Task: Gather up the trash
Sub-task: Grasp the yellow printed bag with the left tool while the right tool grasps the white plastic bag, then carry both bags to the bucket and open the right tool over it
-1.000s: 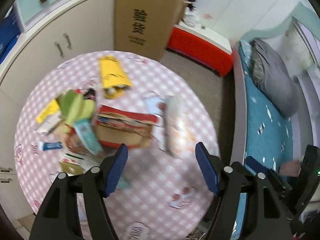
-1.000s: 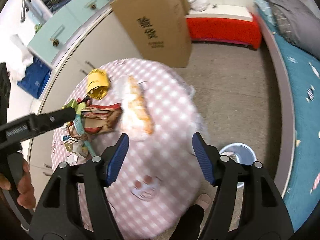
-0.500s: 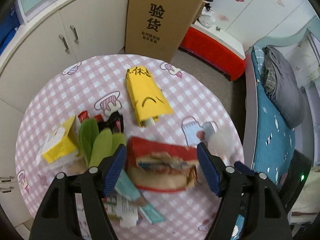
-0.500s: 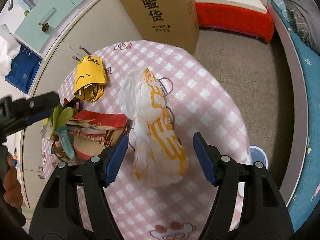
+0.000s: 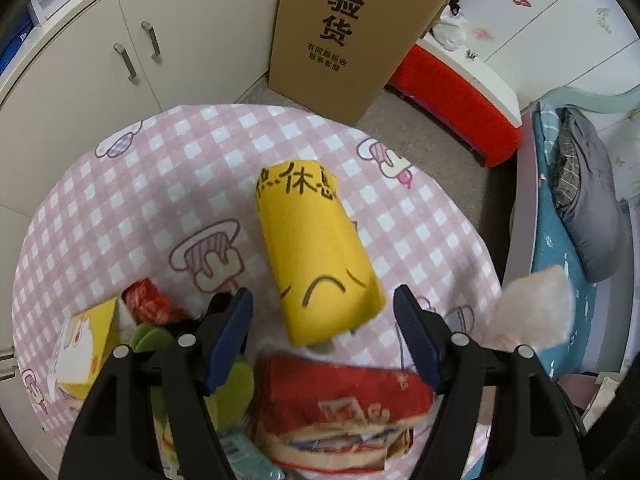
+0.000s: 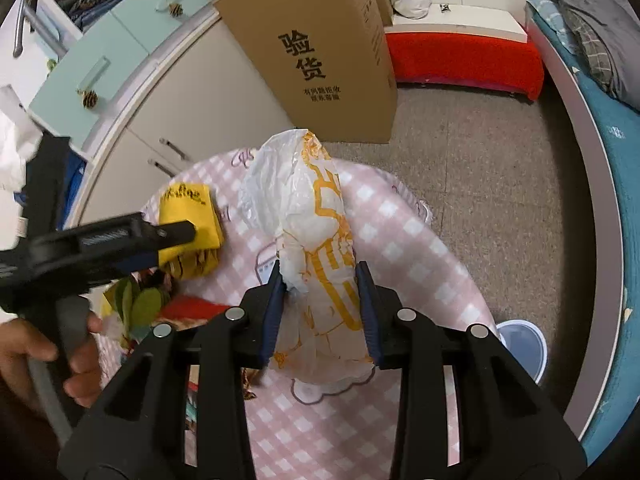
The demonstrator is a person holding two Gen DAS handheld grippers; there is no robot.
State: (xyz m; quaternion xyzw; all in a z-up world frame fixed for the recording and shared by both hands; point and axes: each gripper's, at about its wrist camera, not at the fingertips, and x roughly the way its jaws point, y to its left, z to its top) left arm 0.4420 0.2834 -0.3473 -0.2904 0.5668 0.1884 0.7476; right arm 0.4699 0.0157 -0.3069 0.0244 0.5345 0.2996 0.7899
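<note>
the right gripper (image 6: 320, 280), its jaws just closing, clamps a white-and-orange plastic bag (image 6: 320, 248) lying on the pink checked table (image 6: 400, 240). the left gripper (image 5: 323, 312) hovers wide open, holding nothing, with the near end of a yellow paper bag (image 5: 320, 248) between its fingers amid scattered wrappers. beyond the table stands a tall cardboard box (image 5: 352, 32).

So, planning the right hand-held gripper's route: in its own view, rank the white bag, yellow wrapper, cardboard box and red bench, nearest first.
1. White bag, between its jaws.
2. Yellow wrapper, left on the table.
3. Cardboard box, beyond the table.
4. Red bench, far right.
</note>
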